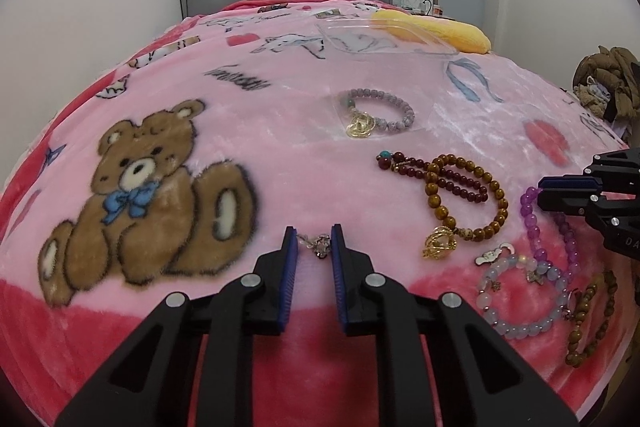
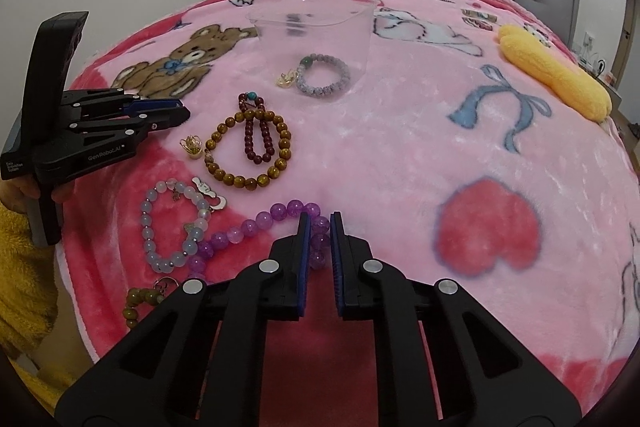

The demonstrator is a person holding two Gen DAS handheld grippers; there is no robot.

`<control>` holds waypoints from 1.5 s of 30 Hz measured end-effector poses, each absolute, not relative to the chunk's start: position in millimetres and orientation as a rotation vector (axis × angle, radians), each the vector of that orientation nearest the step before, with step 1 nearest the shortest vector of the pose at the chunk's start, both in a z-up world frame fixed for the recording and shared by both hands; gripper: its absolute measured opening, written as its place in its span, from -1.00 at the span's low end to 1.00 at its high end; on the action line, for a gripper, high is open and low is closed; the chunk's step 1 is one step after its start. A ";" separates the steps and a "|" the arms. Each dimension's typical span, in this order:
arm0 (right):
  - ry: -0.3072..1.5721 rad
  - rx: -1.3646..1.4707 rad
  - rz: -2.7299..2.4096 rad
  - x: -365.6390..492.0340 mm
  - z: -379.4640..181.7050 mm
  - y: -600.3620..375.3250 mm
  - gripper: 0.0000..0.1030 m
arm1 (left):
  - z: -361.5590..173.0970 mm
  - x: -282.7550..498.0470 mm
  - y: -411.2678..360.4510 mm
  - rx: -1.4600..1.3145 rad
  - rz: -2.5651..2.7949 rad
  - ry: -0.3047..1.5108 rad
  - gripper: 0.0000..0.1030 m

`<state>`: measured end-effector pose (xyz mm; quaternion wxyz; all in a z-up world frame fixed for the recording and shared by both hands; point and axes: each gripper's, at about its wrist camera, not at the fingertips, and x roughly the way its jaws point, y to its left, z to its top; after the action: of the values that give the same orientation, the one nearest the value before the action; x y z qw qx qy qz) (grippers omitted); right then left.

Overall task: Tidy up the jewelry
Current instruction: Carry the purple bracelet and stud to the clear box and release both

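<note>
Behind right gripper [image 2: 319, 227], purple bracelet [image 2: 256, 225] part-hidden

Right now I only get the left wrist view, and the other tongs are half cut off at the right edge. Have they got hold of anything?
Observer: Yes. The right wrist view shows the right tongs shut on a bead of the purple bracelet.
Operator: The left tongs pinch a silver charm. Who holds them?
Observer: A hand in a fuzzy yellow sleeve, at the left edge of that view.
</note>
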<state>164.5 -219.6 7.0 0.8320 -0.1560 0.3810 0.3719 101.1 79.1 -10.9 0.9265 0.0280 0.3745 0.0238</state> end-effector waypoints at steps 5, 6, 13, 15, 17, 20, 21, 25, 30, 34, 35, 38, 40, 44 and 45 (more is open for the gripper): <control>0.786 -0.311 0.806 162.3 18.0 -222.8 -0.81 | -1.3 98.4 77.6 0.058 0.039 0.753 -0.68; 0.780 -0.308 0.811 161.4 21.2 -223.9 -0.81 | 1.3 97.4 77.4 0.060 0.039 0.747 -0.68; 0.718 -0.314 0.841 150.3 49.2 -220.5 -0.82 | 23.6 92.0 73.9 0.049 0.027 0.693 -0.67; 0.698 -0.318 0.854 147.1 59.0 -218.0 -0.82 | 28.6 92.4 72.7 0.045 0.022 0.683 -0.68; 0.678 -0.326 0.858 144.9 67.9 -216.1 -0.82 | 34.0 93.0 70.6 0.049 0.017 0.673 -0.68; 0.654 -0.332 0.859 142.8 80.4 -213.0 -0.82 | 39.9 94.0 68.5 0.057 0.014 0.664 -0.67; 0.647 -0.335 0.860 143.2 84.1 -211.5 -0.82 | 42.9 95.0 68.1 0.057 0.011 0.661 -0.67; 0.614 -0.340 0.850 146.0 100.3 -206.4 -0.82 | 54.6 98.4 67.7 0.053 0.002 0.639 -0.68; 0.584 -0.325 0.857 152.1 116.2 -198.4 -0.82 | 69.2 107.7 68.9 0.037 -0.009 0.621 -0.68; 0.566 -0.322 0.857 160.8 127.4 -187.6 -0.82 | 77.7 123.0 65.5 0.042 -0.027 0.619 -0.68; 0.559 -0.326 0.854 162.5 129.5 -184.5 -0.82 | 79.9 128.8 65.0 0.040 -0.035 0.621 -0.68; 0.535 -0.336 0.830 171.9 137.3 -175.6 -0.82 | 84.3 145.5 64.5 0.040 -0.051 0.636 -0.68; 0.534 -0.323 0.824 182.0 142.2 -171.5 -0.82 | 86.9 156.6 64.7 0.037 -0.064 0.642 -0.68; 0.530 -0.293 0.805 202.0 148.0 -163.0 -0.82 | 88.3 176.8 67.0 0.021 -0.069 0.667 -0.68; 0.536 -0.288 0.801 207.5 148.0 -160.6 -0.82 | 88.2 180.9 66.9 0.019 -0.067 0.675 -0.68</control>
<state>207.5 -160.6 148.0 0.8761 -0.1382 0.2569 0.3840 180.9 66.9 88.2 0.9430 0.0094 0.3309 -0.0327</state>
